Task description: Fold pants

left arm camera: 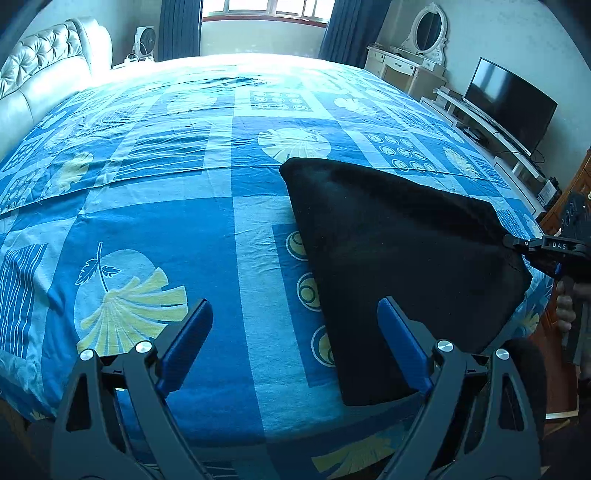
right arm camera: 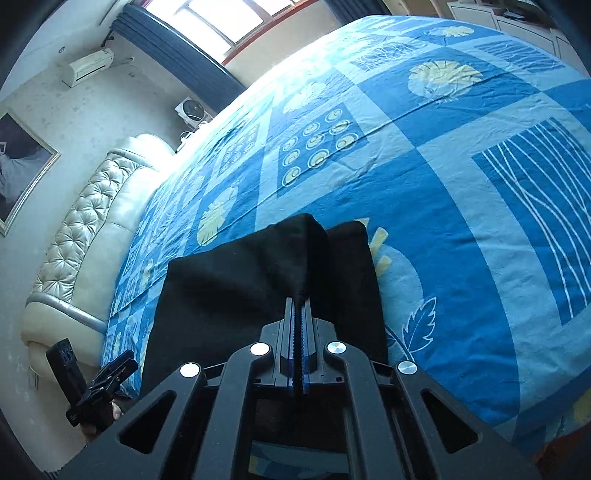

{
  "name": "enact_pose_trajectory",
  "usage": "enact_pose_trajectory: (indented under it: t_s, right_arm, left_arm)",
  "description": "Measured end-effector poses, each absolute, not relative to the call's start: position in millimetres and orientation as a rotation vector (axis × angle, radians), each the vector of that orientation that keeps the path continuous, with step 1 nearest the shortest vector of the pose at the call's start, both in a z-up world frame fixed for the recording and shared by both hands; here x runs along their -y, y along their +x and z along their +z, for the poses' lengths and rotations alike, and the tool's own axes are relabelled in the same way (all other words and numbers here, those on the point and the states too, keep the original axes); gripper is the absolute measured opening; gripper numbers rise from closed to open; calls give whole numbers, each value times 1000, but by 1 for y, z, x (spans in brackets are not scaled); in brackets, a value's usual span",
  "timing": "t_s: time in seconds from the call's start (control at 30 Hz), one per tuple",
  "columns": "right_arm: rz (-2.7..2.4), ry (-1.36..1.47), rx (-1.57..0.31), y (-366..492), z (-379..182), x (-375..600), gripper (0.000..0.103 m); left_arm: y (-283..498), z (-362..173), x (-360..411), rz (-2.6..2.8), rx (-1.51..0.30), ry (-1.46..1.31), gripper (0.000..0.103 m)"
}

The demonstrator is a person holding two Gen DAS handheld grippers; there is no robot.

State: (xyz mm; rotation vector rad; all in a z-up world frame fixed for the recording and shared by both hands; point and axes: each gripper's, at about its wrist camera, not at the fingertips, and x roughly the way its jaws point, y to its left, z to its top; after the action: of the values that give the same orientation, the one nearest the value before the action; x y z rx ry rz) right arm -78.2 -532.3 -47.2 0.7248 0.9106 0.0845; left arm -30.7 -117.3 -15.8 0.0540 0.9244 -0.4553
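Observation:
Black pants (left arm camera: 399,258) lie folded on the blue patterned bed sheet (left arm camera: 184,221), near the bed's front right corner. My left gripper (left arm camera: 295,325) is open and empty, hovering just left of the pants' near edge. My right gripper (left arm camera: 511,243) is shut on the pants' right corner and lifts it slightly. In the right wrist view the right gripper (right arm camera: 299,306) pinches a raised fold of the pants (right arm camera: 240,288). The left gripper (right arm camera: 110,373) shows at the lower left of that view.
A padded cream headboard (left arm camera: 44,62) stands at the left. A TV (left arm camera: 509,107) on a white stand and a dressing table with mirror (left arm camera: 424,44) are at the right. A fan (left arm camera: 144,40) and a curtained window (left arm camera: 266,11) are at the far side.

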Motion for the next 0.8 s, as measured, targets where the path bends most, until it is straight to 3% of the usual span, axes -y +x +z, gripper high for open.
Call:
enact_pose_trajectory:
  t_s: [0.1, 0.17, 0.23, 0.33, 0.57, 0.6, 0.63, 0.67, 0.7, 0.8]
  right_arm:
    - [93, 742, -906, -78, -54, 529, 3]
    - [118, 822, -913, -77, -59, 534, 12]
    - [170, 912, -919, -79, -63, 537, 41]
    - [174, 925, -920, -87, -59, 537, 59]
    - [192, 840, -984, -89, -61, 519, 60]
    - [185, 835, -971, -88, -61, 516, 53]
    - [195, 844, -961, -86, -62, 513, 33]
    - [215, 859, -954, -84, -63, 510, 20]
    - [231, 877, -942, -83, -63, 508, 13]
    - [235, 893, -899, -82, -51, 511, 11]
  left_arm:
    - [-30, -22, 119, -459, -943, 51, 91]
    - [-30, -26, 118, -455, -951, 52, 91]
    - [-28, -28, 115, -450, -957, 48, 91]
    - [-25, -31, 108, -439, -971, 29, 91]
    - [-19, -37, 101, -427, -1000, -9, 91]
    - [-18, -38, 101, -426, -1000, -10, 91]
    - [-18, -38, 101, -425, -999, -9, 91]
    - [-18, -38, 101, -424, -999, -8, 91]
    - [-18, -38, 101, -420, -999, -7, 91]
    - [-19, -39, 98, -416, -1004, -14, 91]
